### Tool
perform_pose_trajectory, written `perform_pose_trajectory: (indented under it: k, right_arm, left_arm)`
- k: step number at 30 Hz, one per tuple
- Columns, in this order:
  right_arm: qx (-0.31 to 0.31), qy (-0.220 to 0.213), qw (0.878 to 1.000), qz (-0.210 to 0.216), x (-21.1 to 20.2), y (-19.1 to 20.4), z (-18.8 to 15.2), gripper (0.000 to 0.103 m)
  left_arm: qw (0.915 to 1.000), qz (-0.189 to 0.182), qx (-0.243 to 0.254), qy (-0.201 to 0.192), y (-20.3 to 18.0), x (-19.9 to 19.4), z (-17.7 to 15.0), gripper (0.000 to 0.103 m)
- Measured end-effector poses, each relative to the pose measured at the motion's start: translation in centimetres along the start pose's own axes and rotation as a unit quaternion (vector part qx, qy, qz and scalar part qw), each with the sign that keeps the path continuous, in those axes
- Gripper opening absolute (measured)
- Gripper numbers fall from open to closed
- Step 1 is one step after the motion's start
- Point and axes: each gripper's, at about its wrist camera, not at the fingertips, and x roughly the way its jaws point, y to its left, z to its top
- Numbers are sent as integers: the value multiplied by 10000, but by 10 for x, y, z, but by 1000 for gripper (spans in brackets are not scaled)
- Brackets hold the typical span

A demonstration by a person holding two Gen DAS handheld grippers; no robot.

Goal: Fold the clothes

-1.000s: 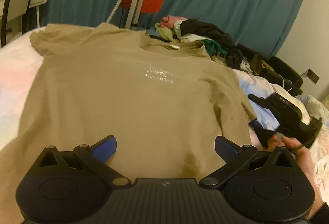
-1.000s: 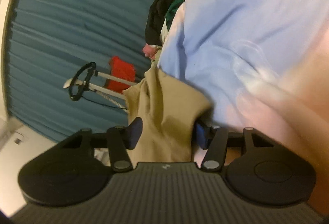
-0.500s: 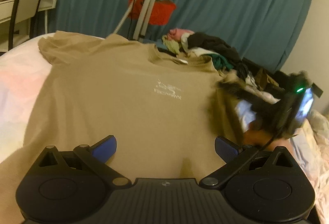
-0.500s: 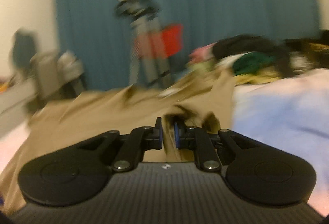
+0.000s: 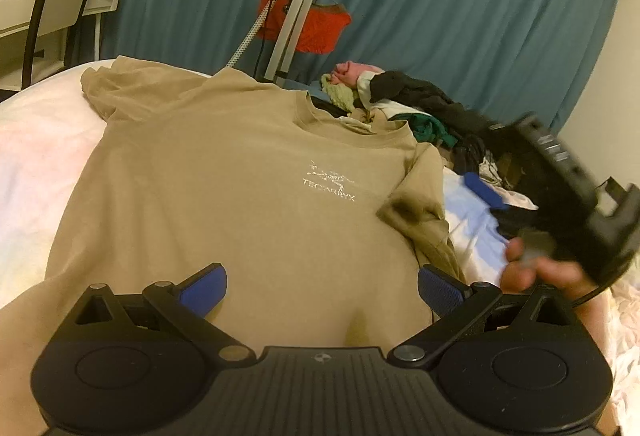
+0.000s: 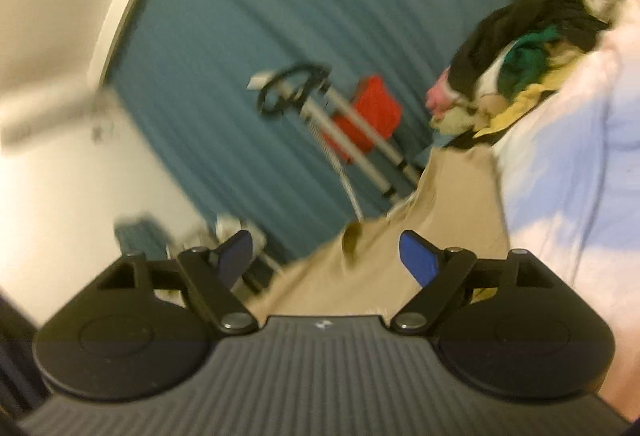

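Observation:
A tan T-shirt [image 5: 224, 172] with a small white logo lies face up on the bed, its right sleeve [image 5: 420, 212] folded inward onto the chest. My left gripper [image 5: 322, 286] is open and empty, low over the shirt's lower middle. My right gripper [image 6: 326, 256] is open and empty, tilted, above the shirt's right edge [image 6: 384, 248]. It also shows blurred at the right of the left wrist view [image 5: 560, 188], held in a hand, just off the sleeve.
A heap of mixed clothes [image 5: 404, 104] lies beyond the collar. White and pale blue bedding [image 5: 472, 220] lies right of the shirt. A stand with a red bag [image 5: 304, 16] is before the teal curtain. A chair and desk [image 5: 52, 12] are at far left.
My right gripper closed on the right sleeve, carried it inward over the shirt, then opened and pulled back to the right. The sleeve now lies folded on the chest. My left gripper stayed open.

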Motion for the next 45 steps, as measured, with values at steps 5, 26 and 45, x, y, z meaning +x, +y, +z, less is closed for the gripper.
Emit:
perform_pose_trajectory:
  k: [5,26,45]
  right_arm:
    - [931,-1,9933,-692,1,-30,4,72]
    - [-2199,865,9003,-3655,67,-17,103,9]
    - [-1441,438,9353,-3204,-137,35,56,89]
  left_arm:
    - [10000,-38,-33,-24,5,8,-3,103]
    - [9989,-255,-287,271,28,32,-6,103]
    - [9971,-477,509,293,-3,18,-21,102]
